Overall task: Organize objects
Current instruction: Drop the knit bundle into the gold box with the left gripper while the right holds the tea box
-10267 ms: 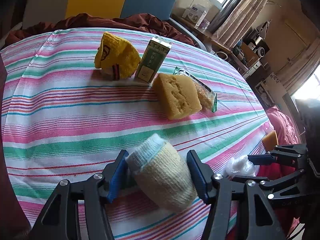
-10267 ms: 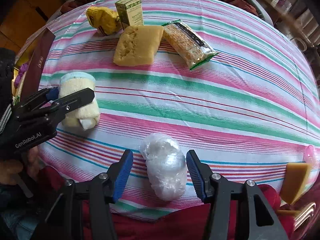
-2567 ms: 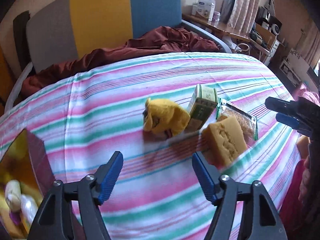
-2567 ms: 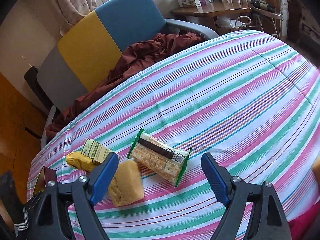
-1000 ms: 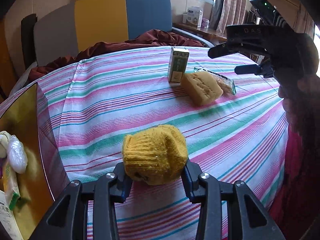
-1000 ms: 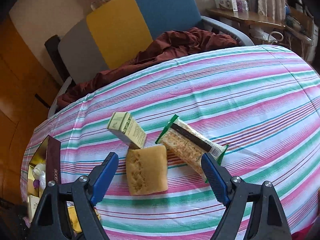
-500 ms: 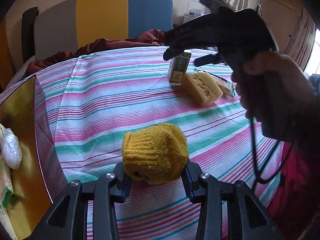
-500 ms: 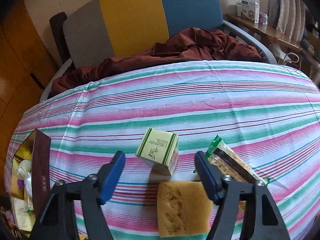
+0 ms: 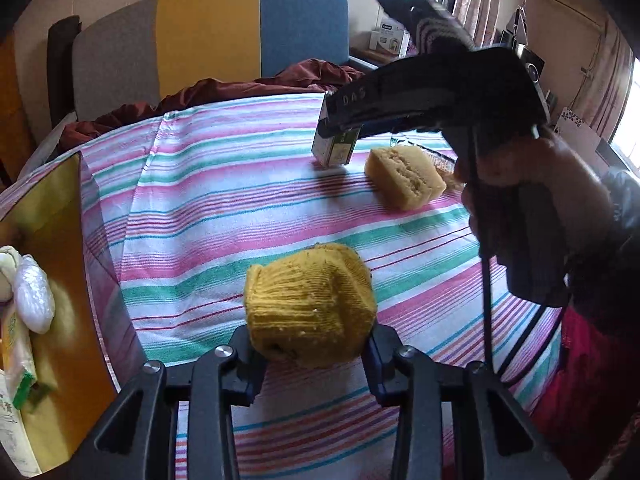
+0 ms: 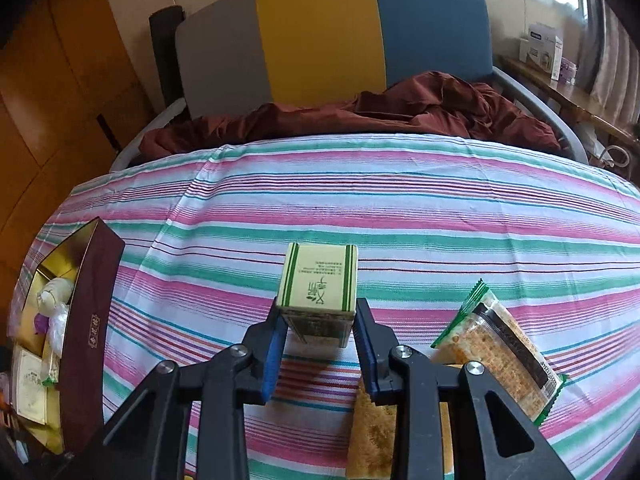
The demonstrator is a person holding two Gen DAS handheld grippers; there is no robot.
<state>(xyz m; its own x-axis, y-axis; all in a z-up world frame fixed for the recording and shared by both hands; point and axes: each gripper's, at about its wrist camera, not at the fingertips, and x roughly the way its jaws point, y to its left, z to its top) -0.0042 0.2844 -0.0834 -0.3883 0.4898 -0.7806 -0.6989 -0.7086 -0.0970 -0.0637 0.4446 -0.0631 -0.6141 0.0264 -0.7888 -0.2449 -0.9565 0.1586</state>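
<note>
We hold the yellow knitted bundle [image 9: 310, 306] clamped in our left tongs [image 9: 312, 360] above the near striped surface [image 9: 224, 200]. Our right tongs [image 10: 318, 344] are closed on the upright green carton [image 10: 318, 284], farther off. The sponge [image 9: 404, 178] lies just right of it. Only the right view shows the cracker packet [image 10: 500, 356] clearly. The maroon box [image 10: 90, 328] sits at the left edge, with an armchair [image 10: 332, 36] beyond.
</note>
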